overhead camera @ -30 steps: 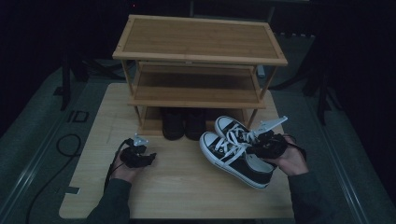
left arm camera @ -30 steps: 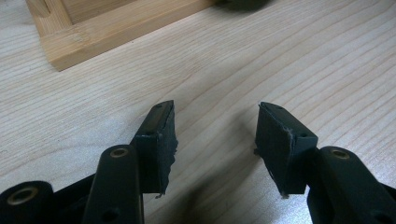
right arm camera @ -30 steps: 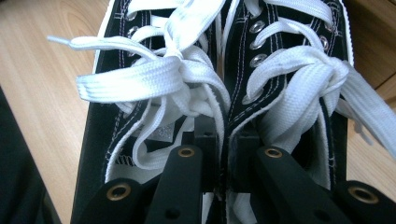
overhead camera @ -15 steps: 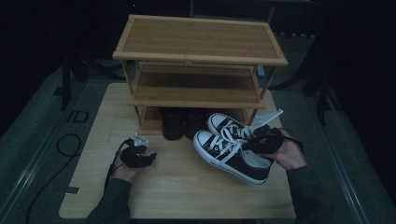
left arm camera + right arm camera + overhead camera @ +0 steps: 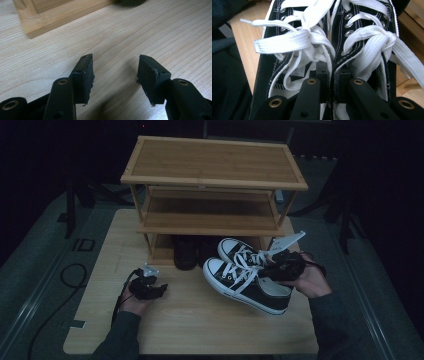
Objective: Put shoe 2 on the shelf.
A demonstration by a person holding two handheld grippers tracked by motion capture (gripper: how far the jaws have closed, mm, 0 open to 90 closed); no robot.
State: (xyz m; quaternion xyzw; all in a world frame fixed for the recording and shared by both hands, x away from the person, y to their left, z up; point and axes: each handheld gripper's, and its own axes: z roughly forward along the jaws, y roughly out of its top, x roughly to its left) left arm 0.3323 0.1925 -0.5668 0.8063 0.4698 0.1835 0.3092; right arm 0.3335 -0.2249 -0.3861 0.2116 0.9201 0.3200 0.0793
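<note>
No brand name or other writing can be read on the shoes; a small white label shows inside the left-hand shoe in the right gripper view, but its print is too small to tell.

The pair of sneakers (image 5: pixel 247 277) is black canvas with white toe caps, white soles, white stitching, metal eyelets and broad white laces tied in bows. The two shoes are side by side, their inner sides pressed together. The right gripper (image 5: pixel 331 75) is closed on these two inner sides just behind the laces, one jaw inside each shoe. In the high view the pair is near the right edge of the table (image 5: pixel 190 330), in front of the right leg of the wooden shoe rack (image 5: pixel 212 180), with the toes pointing to the left and towards the rack.

A pair of dark shoes (image 5: pixel 192 252) stands under the lowest shelf of the rack.

The left gripper (image 5: pixel 115 72) rests near the left edge of the table, its jaws apart with only bare wood between them.
</note>
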